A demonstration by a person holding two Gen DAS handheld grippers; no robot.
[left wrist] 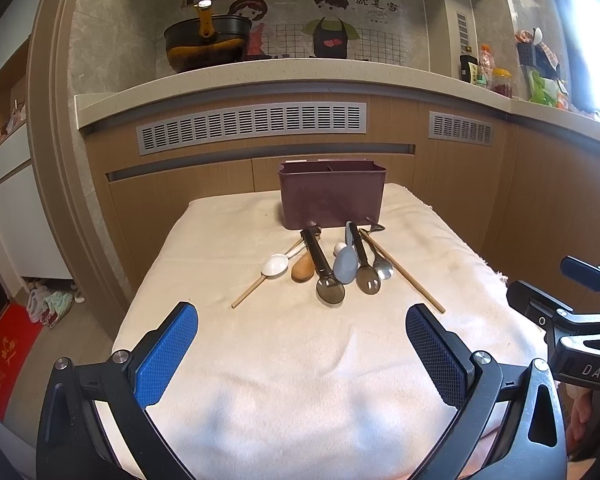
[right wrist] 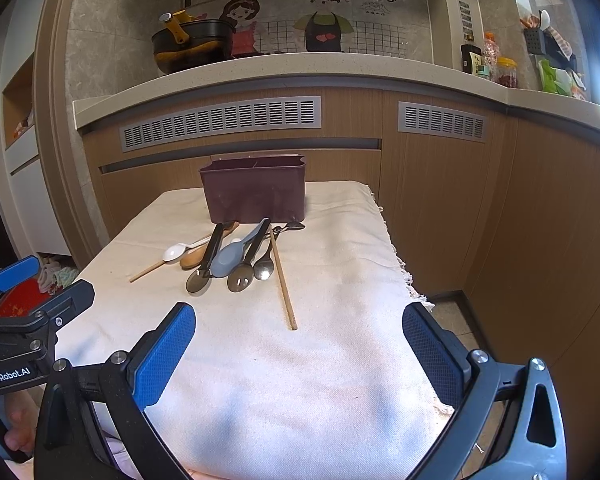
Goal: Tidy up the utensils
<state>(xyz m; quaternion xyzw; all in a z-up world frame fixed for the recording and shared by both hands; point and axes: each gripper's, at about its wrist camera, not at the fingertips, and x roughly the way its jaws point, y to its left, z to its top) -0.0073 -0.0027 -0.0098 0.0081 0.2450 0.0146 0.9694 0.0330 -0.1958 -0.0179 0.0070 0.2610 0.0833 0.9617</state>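
The near half of the cloth-covered table (left wrist: 300, 360) lies bare. At 12 o'clock the utensil cluster (left wrist: 340, 264) blocks the centre, touching the maroon caddy (left wrist: 332, 200) behind it (open-topped). One chopstick (right wrist: 284, 288) juts toward 6 o'clock. Cloth lanes at 9 and 3 o'clock stay bare.

A cream woven cloth (left wrist: 260, 360) is covering the surface at the centre. Behind it, at 12 o'clock, wood-grain cabinet fronts (right wrist: 432, 208) are carrying two grey slotted vent grilles (left wrist: 252, 127). A curved speckled pale stone counter (left wrist: 300, 74) is running above them, with a black and yellow wok (left wrist: 206, 46) sitting at 11 o'clock. A grey tiled wall (right wrist: 112, 44) with cartoon cook stickers (right wrist: 324, 20) is rising behind. Bright daylight is pouring through a window (left wrist: 592, 32) at 2 o'clock. A red floor mat (left wrist: 4, 356) is lying at 8 o'clock.
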